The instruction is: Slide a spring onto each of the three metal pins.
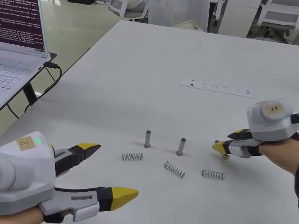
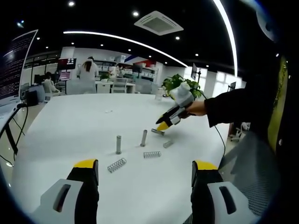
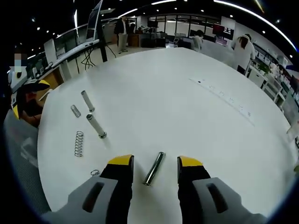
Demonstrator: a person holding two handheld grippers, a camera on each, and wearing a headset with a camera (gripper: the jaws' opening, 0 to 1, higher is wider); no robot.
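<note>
Right gripper (image 3: pixel 155 162) straddled the metal pin (image 3: pixel 152 171) lying flat, jaws part-open, apparently not yet pinching. Best to close squarely near one end, then stand it by the two upright pins (image 1: pixel 147 139). Left gripper (image 2: pixel 145 164) gaped wide, springs (image 1: pixel 174 169) lying loose.

Open-plan office around a wide white table (image 1: pixel 140 70), with a laptop (image 1: pixel 18 37) at upper left, a power strip (image 1: pixel 219 87) right of centre, chairs (image 1: pixel 128 7) and pale floor (image 1: pixel 74 23) along the top, and curved strip lights (image 2: pixel 126 41), a ceiling vent (image 2: pixel 161 22) and a plant (image 2: pixel 174 83) beyond.
</note>
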